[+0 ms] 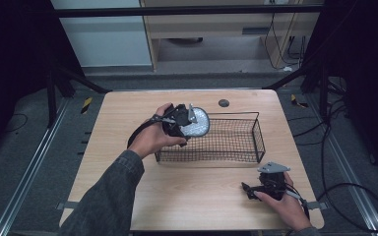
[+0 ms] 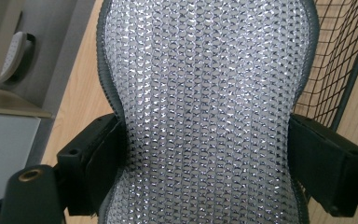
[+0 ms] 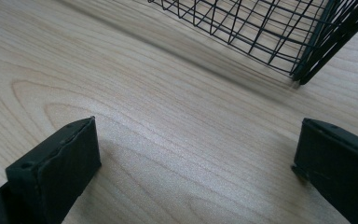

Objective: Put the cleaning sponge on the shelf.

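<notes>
Gripping a silvery mesh insole (image 1: 197,123) over the wire basket (image 1: 256,129), the left tongs (image 1: 189,119) risk snagging it on the rim; the right tongs (image 3: 196,158) rest open on the table (image 1: 192,196).

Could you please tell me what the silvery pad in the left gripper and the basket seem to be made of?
Pad: apparently woven, glittery silver mesh fabric with a grey stitched edge; it sparkles.
Basket: thin black wire, probably coated metal, in an open grid with a matte look.
</notes>
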A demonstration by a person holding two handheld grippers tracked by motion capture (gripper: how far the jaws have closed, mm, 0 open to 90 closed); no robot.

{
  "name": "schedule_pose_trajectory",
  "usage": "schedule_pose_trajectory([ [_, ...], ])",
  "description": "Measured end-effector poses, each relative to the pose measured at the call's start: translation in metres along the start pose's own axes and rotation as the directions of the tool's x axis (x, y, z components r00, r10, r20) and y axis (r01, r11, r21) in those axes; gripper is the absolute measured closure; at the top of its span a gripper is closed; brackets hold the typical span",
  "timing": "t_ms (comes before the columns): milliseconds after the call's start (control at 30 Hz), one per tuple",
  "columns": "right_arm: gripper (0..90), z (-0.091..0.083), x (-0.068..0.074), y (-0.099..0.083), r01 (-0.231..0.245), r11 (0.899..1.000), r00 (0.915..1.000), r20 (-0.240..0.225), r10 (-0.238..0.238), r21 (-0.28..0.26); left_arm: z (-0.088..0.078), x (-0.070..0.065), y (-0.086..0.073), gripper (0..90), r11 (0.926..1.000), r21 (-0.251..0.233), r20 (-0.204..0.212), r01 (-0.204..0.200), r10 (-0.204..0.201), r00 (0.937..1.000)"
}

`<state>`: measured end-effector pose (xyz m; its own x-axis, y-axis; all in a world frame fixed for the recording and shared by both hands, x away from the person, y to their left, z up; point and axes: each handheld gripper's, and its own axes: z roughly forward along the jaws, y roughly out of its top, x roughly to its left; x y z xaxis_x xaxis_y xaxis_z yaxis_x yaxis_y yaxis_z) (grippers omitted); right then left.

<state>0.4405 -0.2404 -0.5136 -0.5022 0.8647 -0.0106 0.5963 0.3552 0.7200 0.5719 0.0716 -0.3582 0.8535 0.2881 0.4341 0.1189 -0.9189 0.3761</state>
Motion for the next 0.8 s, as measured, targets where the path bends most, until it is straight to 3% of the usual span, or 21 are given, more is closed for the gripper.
schedule_pose_trajectory([
  [333, 0.3, 0.0, 0.0, 0.0, 0.002, 1.0, 1.0, -0.001, -0.002, -0.002, 0.012, -0.004, 0.0, 14.8, 0.9995, 0.014, 0.031, -0.028, 0.027, 0.9992],
  [800, 0.3, 0.0, 0.0, 0.0, 0.002, 1.0, 1.0, -0.001, -0.002, -0.001, 0.022, -0.005, 0.004, 14.8, 0.9993, 0.01, 0.034, -0.037, 0.036, 0.9987],
])
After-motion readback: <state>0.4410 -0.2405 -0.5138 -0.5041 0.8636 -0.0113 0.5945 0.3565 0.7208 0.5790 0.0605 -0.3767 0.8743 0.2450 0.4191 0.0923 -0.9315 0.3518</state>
